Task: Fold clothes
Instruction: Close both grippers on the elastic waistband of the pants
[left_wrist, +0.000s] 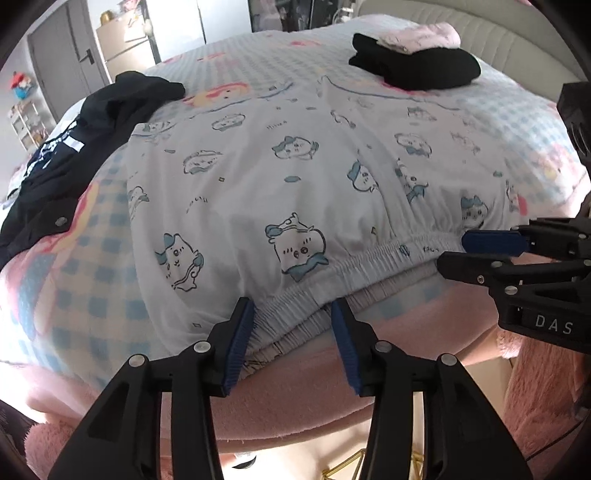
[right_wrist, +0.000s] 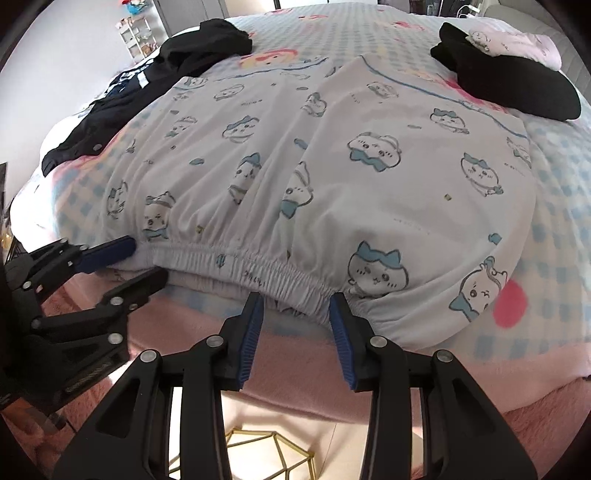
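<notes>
Here both grippers, left (left_wrist: 293, 310) right (right_wrist: 295, 304), fingers apart, straddling pyjama shorts (left_wrist: 295, 177) waistband

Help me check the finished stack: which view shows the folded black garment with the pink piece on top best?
The right wrist view: the folded black garment appears larger, with its pink piece clearly on top. The left wrist view shows the same stack smaller, farther back.

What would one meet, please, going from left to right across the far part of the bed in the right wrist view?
Black jacket → white cartoon-print shorts → folded black garment with a folded pink garment on top of it.
</notes>
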